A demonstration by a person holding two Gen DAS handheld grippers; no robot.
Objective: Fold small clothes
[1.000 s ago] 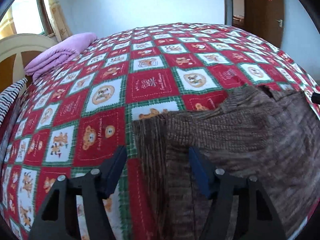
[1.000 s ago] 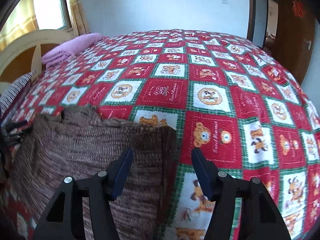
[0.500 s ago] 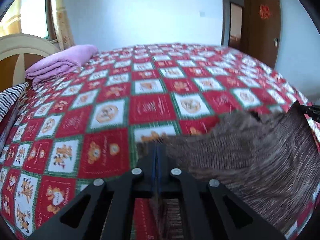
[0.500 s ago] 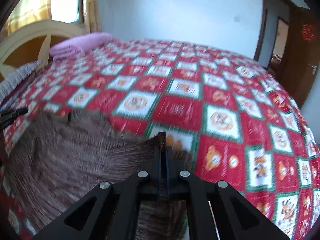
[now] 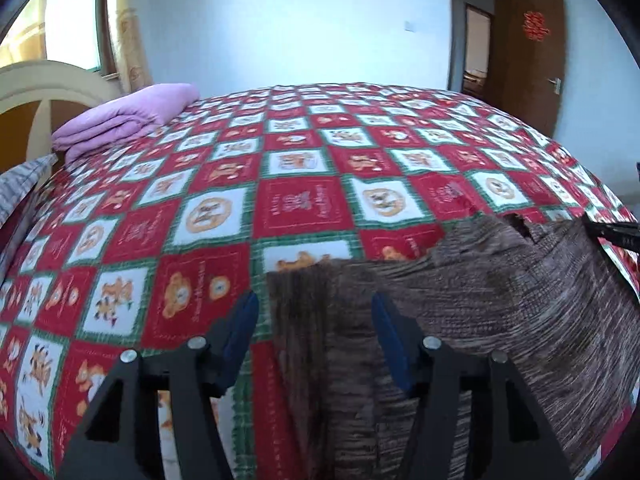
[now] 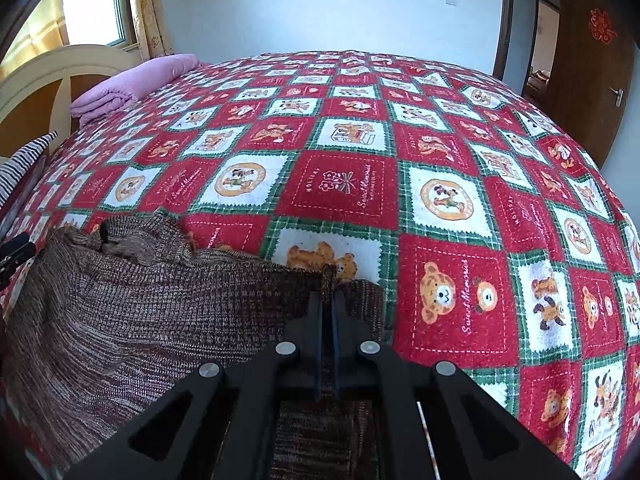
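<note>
Brown knit sweater (image 6: 132, 320) lies on quilt (image 6: 340, 184), near bed edge. R gripper (image 6: 328, 280) clamped on its corner; L gripper (image 5: 316, 316) spread wide, straddling opposite corner w/o grip. I'd close L before lifting, keep hem taut.

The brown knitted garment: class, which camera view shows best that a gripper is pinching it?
The right wrist view: the right gripper is closed on the brown knitted garment edge. The left wrist view shows the garment under the open left gripper, unpinched.
</note>
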